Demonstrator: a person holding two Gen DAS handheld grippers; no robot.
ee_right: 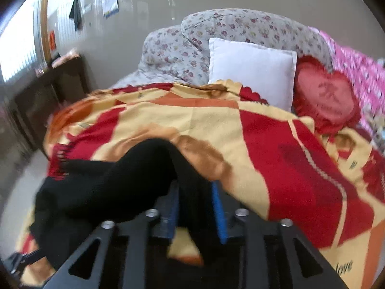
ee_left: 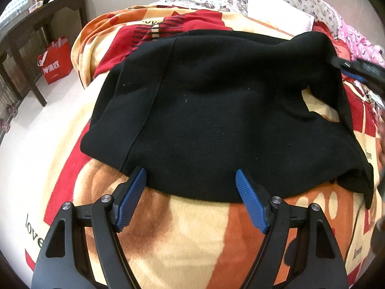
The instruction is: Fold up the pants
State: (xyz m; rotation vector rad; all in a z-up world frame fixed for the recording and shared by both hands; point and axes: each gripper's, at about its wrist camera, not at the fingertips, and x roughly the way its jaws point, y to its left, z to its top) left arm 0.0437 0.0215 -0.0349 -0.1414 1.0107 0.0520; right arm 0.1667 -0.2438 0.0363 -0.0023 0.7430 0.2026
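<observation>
The black pants (ee_left: pixel 216 110) lie folded on a red, orange and cream blanket (ee_left: pixel 173 228) on the bed. My left gripper (ee_left: pixel 191 180) is open, its blue fingertips (ee_left: pixel 134 192) at the near edge of the pants and holding nothing. My right gripper (ee_right: pixel 195 192) is shut on a corner of the pants (ee_right: pixel 120 180) and lifts it off the blanket. It also shows in the left wrist view (ee_left: pixel 346 66) at the far right corner of the pants.
A white pillow (ee_right: pixel 250 69), a red heart cushion (ee_right: pixel 324 96) and a floral quilt (ee_right: pixel 216 31) lie at the head of the bed. A dark wooden table (ee_left: pixel 28 38) and a red bag (ee_left: pixel 54 60) stand on the floor to the left.
</observation>
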